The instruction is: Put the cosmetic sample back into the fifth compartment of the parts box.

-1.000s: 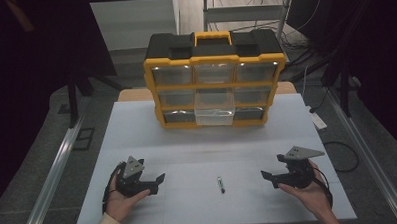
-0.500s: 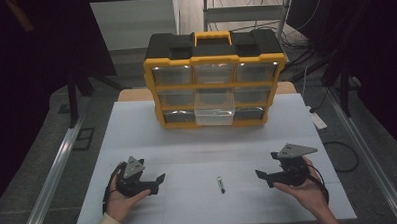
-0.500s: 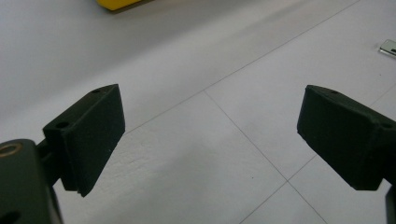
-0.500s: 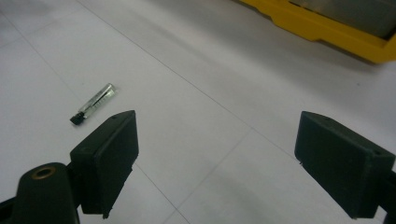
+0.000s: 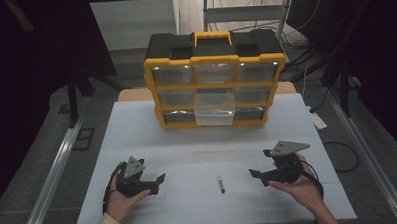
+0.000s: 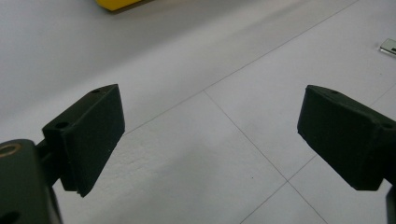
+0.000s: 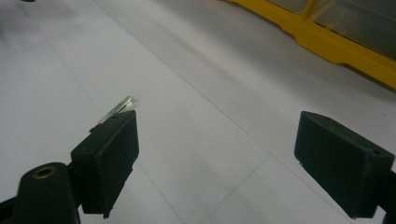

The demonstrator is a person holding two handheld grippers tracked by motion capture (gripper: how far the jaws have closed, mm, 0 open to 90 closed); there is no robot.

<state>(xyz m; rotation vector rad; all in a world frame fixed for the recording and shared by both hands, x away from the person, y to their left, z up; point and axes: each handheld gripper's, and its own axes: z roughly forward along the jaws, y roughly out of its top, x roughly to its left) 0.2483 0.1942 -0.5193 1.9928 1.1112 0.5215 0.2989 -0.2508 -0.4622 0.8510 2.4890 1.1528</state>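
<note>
the pen (image 5: 220,184) lies flat on the desk (image 5: 187,142), near the front edge and about midway between the side edges, pointing roughly front to back. it is touched by nothing. in the right gripper view its pale tip (image 7: 122,105) shows just past the left jaw; the rest is hidden behind that jaw.

the right gripper (image 5: 261,176) hovers to the right of the pen, near it but apart, jaws wide apart and empty, aimed toward it. the left gripper (image 5: 156,182) rests in the hand near the front left corner, farther from the pen, jaws likewise apart with only bare desk between them.

judgement: the step in hand is the approach for a pick-up by the right gripper; no grasp is made yet. the next move calls for bringing the jaws down astride the thin barrel, across its length, and closing fully, since it lies low on the surface.

the organiser (image 5: 215,81) stands at the back edge, centre, with one clear drawer (image 5: 215,107) pulled out. its contents cannot be made out. the pen's markings and cap end are too small to tell. both forearms are cut off at the bottom of the high view.
</note>
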